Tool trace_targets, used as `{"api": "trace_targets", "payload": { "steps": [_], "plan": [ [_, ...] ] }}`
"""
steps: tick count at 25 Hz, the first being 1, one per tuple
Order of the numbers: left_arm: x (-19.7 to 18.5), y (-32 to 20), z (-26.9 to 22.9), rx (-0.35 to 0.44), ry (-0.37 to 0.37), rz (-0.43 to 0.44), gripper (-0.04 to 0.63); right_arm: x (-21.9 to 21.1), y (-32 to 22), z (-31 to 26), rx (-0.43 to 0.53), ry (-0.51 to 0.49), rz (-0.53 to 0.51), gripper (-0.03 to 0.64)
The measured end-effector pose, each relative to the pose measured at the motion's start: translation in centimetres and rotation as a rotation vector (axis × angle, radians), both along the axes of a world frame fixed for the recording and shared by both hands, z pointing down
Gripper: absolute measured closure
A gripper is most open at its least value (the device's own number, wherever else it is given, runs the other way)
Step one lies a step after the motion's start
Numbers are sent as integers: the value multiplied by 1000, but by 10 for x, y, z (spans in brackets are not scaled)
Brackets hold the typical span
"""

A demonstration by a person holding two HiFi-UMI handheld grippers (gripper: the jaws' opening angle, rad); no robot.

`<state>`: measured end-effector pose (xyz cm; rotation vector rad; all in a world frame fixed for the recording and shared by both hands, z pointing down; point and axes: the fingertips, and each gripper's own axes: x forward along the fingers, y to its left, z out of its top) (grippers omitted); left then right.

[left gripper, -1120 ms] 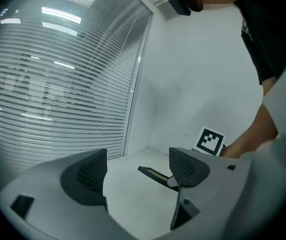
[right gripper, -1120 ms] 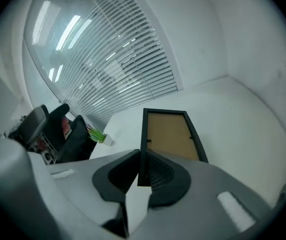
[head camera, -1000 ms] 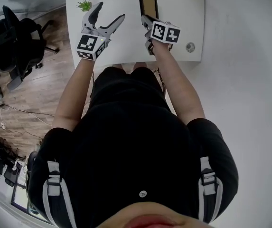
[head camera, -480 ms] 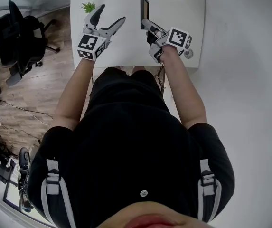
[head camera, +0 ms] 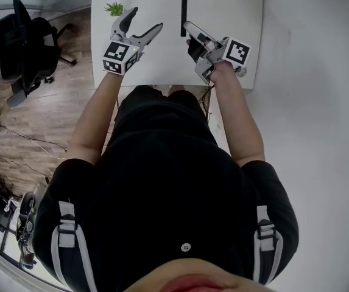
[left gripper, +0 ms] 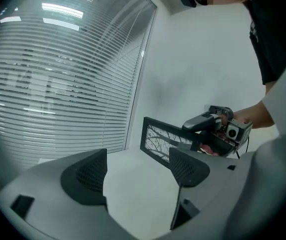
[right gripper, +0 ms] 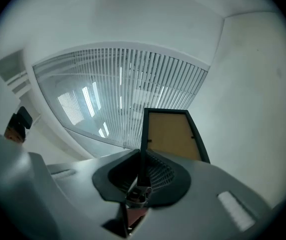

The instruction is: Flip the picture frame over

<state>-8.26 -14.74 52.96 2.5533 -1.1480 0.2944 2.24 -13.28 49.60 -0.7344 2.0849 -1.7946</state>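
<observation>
I've got the picture frame [head camera: 184, 11] up on edge over the white table [head camera: 232, 5], out ahead of me near the middle. From the head view it reads as one thin black line. The right gripper [head camera: 189, 31] has its fingers pressed together on the near end of the frame, just the thin edge pinched between the pads. The right gripper view confirms it, with the black rim running straight into the closed jaws [right gripper: 143, 173]. The long axis runs away from me, roughly level. The brown backing [right gripper: 175, 133] faces my right, and the printed side with the bare branches [left gripper: 163, 138] faces left. The left gripper [head camera: 144, 19] sits well apart with its fingers spread wide and nothing between them [left gripper: 135, 171], so it's giving no support. The worry is that narrow one-end grip. The whole length hangs out past the pads, so I judge the frame could swing or slide in the pinch. It might drop back backing-up, or slap down hard on its face. I can't tell whether the far end touches the table.
</observation>
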Motion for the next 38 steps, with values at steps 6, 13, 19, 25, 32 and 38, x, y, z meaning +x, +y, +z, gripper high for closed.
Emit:
{"api": "trace_targets", "payload": {
  "steps": [6,13,19,25,32,38],
  "plan": [
    [16,11,3,7,-17,18,215,2,0,-17,24,-56,4,568],
    [38,25,2,41,-32,29,215,3,-12,-26,40,-86,47,568],
    [50,30,0,70,-44,47,215,-3,-22,-31,42,-121,68,568],
    [49,24,0,92,-47,26,215,-17,-27,-38,52,-159,69,568],
    [57,17,-12,171,-89,-18,223,-21,-29,-53,60,-214,104,568],
    [61,17,-18,216,-142,-44,456,-26,-27,-62,60,-239,92,568]
  ]
}}
